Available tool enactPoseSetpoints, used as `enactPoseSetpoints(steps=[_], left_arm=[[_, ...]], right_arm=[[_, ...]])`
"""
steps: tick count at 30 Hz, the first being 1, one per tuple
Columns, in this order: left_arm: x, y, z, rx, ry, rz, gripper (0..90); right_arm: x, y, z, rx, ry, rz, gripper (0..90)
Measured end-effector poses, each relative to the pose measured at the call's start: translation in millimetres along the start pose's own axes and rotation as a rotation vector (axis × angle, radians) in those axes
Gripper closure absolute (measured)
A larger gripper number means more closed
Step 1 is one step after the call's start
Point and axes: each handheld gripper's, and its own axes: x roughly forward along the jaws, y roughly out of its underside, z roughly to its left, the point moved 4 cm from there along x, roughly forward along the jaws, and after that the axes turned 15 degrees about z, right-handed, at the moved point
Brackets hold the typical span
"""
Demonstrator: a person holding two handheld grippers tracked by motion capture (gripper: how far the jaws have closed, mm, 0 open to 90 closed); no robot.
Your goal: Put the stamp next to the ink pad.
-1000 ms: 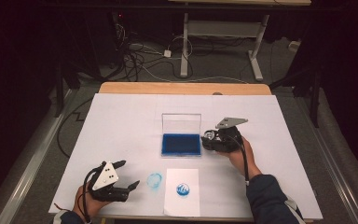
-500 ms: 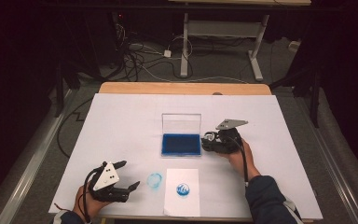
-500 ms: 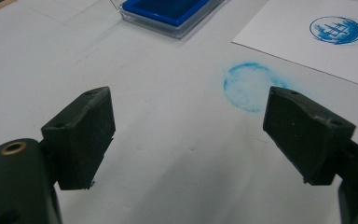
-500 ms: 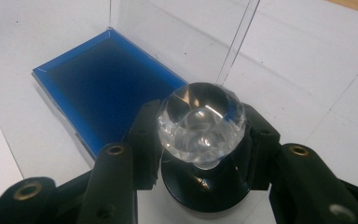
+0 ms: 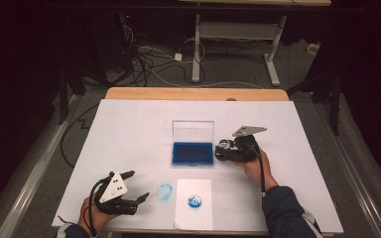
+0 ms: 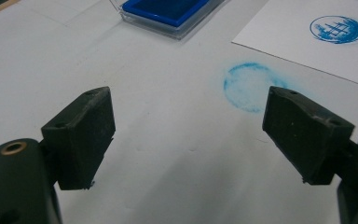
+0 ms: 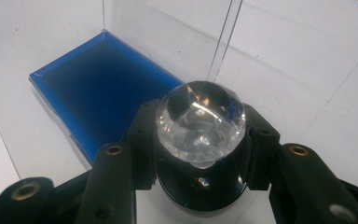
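one print (image 5: 195, 201) sits on the paper (image 5: 193, 218) at lower centre; right tool (image 5: 224, 151) grips the stamp (image 7: 200, 122) beside the ink pad (image 5: 192, 153), likely re-inking, left tool (image 5: 135, 187) wide and empty.

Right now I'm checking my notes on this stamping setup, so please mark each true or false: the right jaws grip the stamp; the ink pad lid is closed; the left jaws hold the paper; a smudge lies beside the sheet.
1. The right gripper clamps the clear-knobbed round stamp: true.
2. The blue ink pad is closed: false, its clear lid stands open.
3. The left gripper holds the white printed sheet: false, its jaws are open, empty.
4. A blue ring smudge marks the table beside the sheet: true.
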Motion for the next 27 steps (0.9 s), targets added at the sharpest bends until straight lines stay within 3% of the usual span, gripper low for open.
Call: enactPoseSetpoints(steps=[4, 10, 19, 27], left_arm=[[0.5, 0.2, 0.1, 0.000, 0.001, 0.001, 16.1], [0.9, 0.2, 0.3, -0.002, 0.001, 0.001, 16.1], [1.5, -0.2, -0.1, 0.000, 0.003, 0.004, 16.1], [1.6, 0.0, 0.1, -0.001, 0.001, 0.004, 16.1]], right_arm=[[0.3, -0.1, 0.1, -0.004, 0.010, 0.007, 54.4], [1.4, -1.4, 2.2, -0.017, 0.038, 0.016, 43.4], [-6.9, -6.5, 5.3, -0.066, 0.142, -0.008, 29.4], [-16.8, -13.3, 8.9, -0.098, 0.187, -0.035, 20.7]])
